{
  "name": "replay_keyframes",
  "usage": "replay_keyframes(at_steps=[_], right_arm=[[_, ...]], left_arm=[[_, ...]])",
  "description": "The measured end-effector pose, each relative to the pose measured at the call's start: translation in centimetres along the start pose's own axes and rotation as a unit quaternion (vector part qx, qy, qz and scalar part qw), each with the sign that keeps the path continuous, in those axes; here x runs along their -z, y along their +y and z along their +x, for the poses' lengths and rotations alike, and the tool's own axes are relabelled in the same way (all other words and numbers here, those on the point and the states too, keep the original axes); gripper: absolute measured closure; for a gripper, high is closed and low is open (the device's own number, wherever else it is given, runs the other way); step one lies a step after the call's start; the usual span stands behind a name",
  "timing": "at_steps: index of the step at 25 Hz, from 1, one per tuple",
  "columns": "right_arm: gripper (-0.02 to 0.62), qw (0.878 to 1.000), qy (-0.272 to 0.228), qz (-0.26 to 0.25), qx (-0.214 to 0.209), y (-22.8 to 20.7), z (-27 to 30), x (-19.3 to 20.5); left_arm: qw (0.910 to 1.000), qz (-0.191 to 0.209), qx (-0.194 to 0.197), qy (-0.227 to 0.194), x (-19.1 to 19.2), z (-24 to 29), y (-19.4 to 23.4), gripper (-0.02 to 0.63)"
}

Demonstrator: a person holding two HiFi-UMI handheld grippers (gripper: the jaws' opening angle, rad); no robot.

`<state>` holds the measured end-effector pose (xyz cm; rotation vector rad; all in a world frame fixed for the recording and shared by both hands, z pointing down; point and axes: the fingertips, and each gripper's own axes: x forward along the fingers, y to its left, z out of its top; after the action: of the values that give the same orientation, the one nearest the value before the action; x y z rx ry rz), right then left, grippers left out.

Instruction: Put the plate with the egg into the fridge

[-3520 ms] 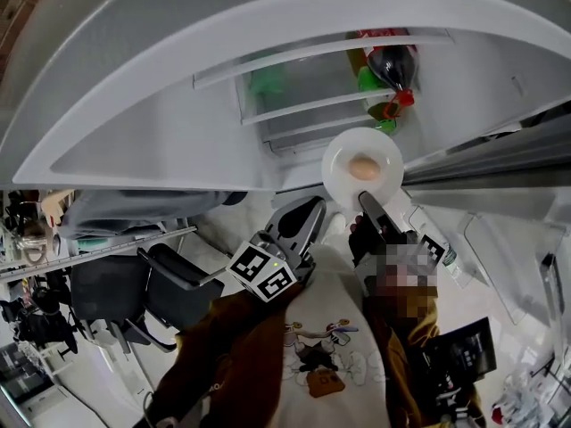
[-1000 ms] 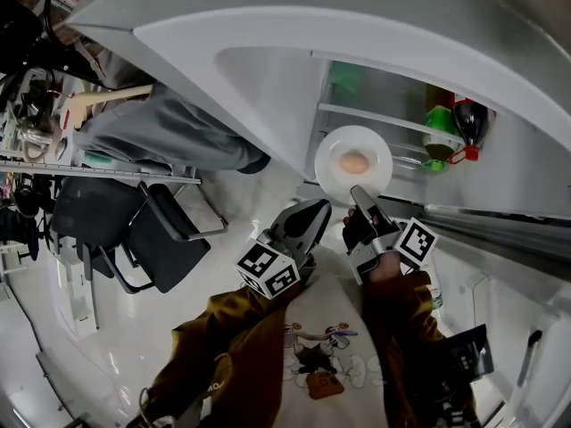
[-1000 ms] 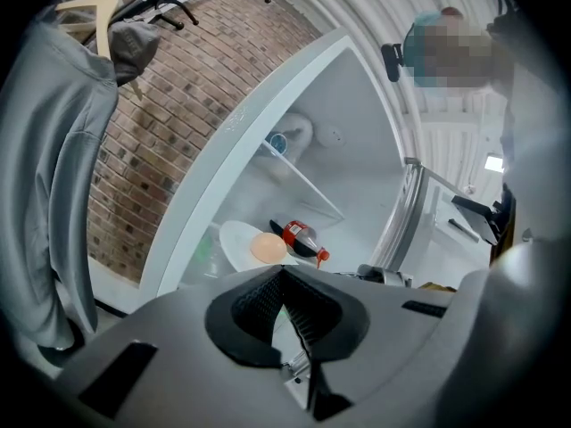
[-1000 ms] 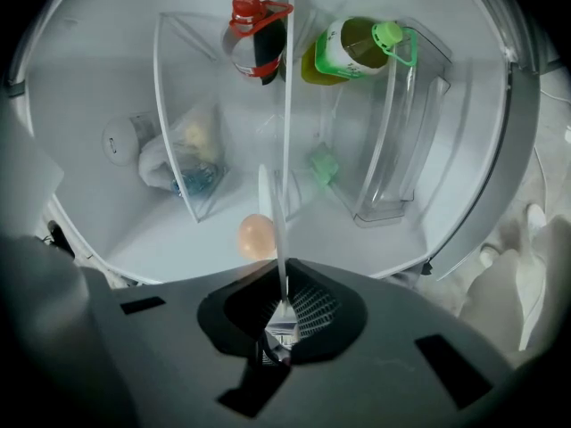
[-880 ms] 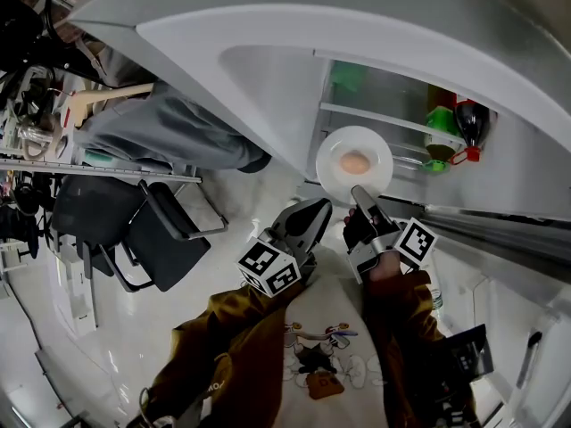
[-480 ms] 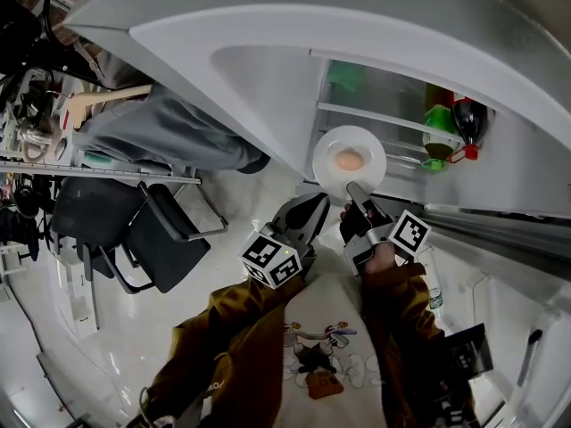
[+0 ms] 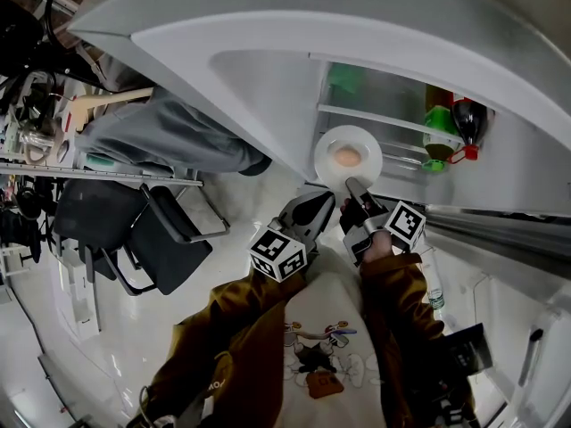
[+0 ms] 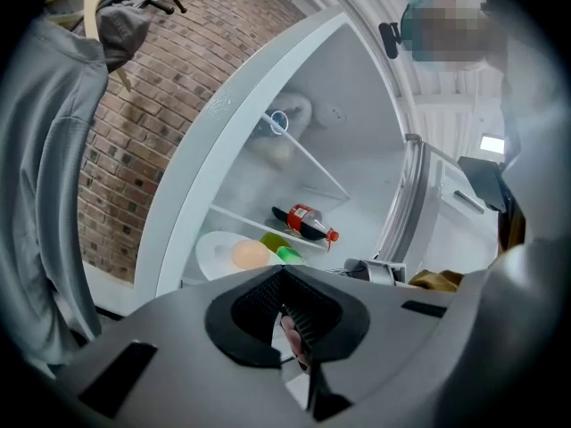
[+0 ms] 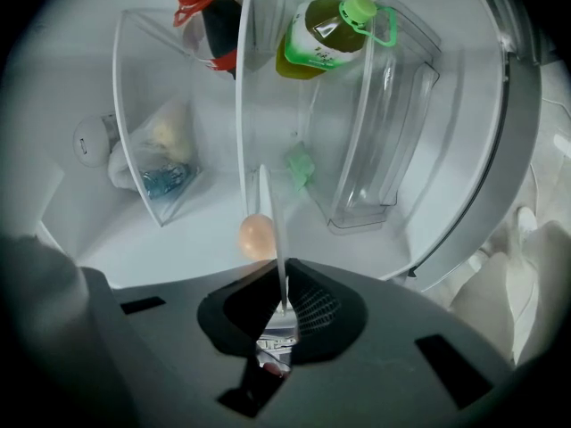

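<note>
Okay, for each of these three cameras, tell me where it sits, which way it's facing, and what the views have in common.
Head view: on the person's head, looking steeply down at the open fridge; both brown sleeves, the left gripper and right gripper show.
Left gripper view: rides the left gripper, facing the fridge shelves over its own shut jaws.
Right gripper view: rides the right gripper, facing into the fridge; its jaws clamp the plate, seen edge-on.
Shared: all three show the egg and the cola bottle.

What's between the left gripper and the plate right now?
Nothing; the stretch is bare. In the left gripper view the plate and egg show just past the left gripper with nothing before them. The head view shows the same gap bare.
</note>
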<state>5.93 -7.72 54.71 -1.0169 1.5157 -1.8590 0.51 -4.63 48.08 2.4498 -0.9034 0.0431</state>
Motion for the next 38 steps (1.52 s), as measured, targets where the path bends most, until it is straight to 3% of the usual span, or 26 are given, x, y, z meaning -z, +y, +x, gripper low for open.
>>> replay_keyframes(at_steps=[26,38], right_arm=[[0.572,1.0,0.002,0.011,0.0,-3.0,3.0,-1.4],[0.572,1.0,-0.002,0.025,0.004,-3.9,4.3,-2.5]], left_arm=[[0.9983,-0.011,-0.011,0.056,3.5,3.1,2.7,0.598],[0.9969,0.02,-0.019,0.074,4.5,4.0,3.5,0.598]])
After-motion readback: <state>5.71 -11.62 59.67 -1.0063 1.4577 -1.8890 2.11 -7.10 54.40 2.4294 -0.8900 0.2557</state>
